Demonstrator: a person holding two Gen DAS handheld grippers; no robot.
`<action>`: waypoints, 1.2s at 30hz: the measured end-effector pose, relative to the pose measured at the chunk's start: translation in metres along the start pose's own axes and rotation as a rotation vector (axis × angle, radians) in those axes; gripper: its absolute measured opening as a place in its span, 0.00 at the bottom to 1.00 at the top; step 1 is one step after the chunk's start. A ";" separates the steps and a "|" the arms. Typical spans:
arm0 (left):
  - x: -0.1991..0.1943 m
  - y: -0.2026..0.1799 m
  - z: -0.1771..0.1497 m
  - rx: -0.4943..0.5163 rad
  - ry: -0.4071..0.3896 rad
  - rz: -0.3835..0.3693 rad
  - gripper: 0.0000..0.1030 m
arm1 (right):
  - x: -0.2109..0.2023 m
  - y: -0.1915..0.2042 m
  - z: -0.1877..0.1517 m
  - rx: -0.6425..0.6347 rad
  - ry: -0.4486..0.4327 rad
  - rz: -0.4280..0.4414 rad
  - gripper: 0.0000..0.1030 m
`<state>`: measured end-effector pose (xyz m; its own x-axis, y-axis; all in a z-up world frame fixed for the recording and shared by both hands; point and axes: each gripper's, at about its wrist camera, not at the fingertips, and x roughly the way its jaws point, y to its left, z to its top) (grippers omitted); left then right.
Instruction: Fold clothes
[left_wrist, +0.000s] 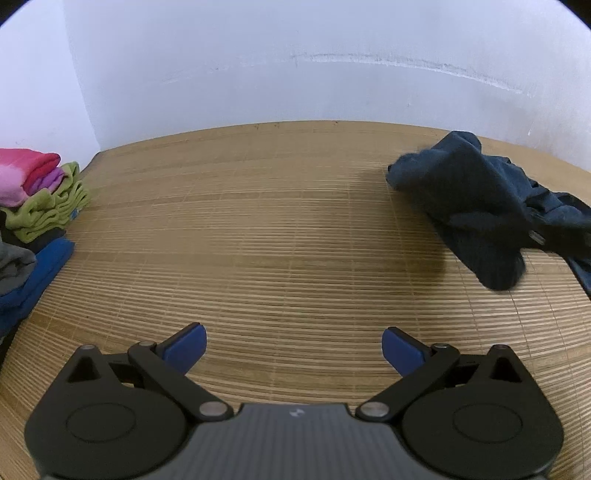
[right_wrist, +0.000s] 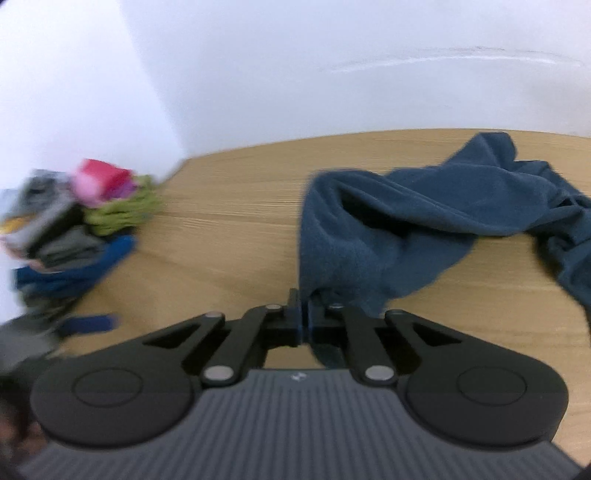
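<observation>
No legible text, number or brand name appears in either view. The only marking is a small pale emblem on the grey housing of each gripper: left gripper (left_wrist: 294, 345), right gripper (right_wrist: 303, 322). It carries no readable characters.

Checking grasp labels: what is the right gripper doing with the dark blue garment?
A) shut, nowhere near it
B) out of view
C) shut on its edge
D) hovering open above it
C: in the right wrist view the right gripper has its jaws together with an edge of the dark blue garment pinched between them.
</observation>
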<state>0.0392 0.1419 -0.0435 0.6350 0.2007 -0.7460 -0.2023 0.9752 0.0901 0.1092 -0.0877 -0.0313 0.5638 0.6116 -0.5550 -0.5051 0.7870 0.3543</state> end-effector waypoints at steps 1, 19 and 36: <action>-0.001 0.002 0.001 -0.003 0.001 -0.003 1.00 | -0.009 0.007 -0.005 -0.001 0.002 0.025 0.05; -0.048 -0.028 0.011 0.112 -0.120 -0.176 1.00 | -0.109 0.011 -0.067 0.136 -0.018 -0.093 0.55; -0.011 -0.172 -0.005 0.316 0.001 0.003 0.97 | -0.089 -0.116 -0.044 0.066 -0.036 -0.343 0.61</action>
<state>0.0631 -0.0288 -0.0544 0.6337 0.2035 -0.7464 0.0379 0.9555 0.2927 0.0886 -0.2370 -0.0559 0.7165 0.3124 -0.6237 -0.2396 0.9499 0.2005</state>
